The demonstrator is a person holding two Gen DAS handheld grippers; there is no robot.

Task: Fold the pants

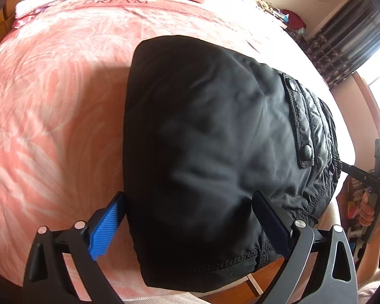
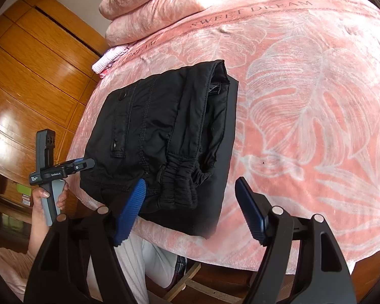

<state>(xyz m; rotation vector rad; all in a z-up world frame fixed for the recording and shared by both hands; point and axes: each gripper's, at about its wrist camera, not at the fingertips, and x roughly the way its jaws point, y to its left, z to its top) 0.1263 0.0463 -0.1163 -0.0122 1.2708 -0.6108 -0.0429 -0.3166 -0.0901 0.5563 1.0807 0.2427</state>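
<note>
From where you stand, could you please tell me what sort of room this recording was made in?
Most likely a bedroom in a home. The black pants lie folded on a bed with a pink leaf-patterned blanket lettered SWEET DREAM, folded pink bedding is stacked at its far end, and a wooden wardrobe stands beside it.

Black gripper (image 2: 190, 207) frame (blue ribbed pads), silver rivets

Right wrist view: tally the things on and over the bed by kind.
Folded black pants: 1
Folded pink blankets: 2
Pink bedspread: 1
Hand-held gripper: 2, left and right
Total: 6
</note>
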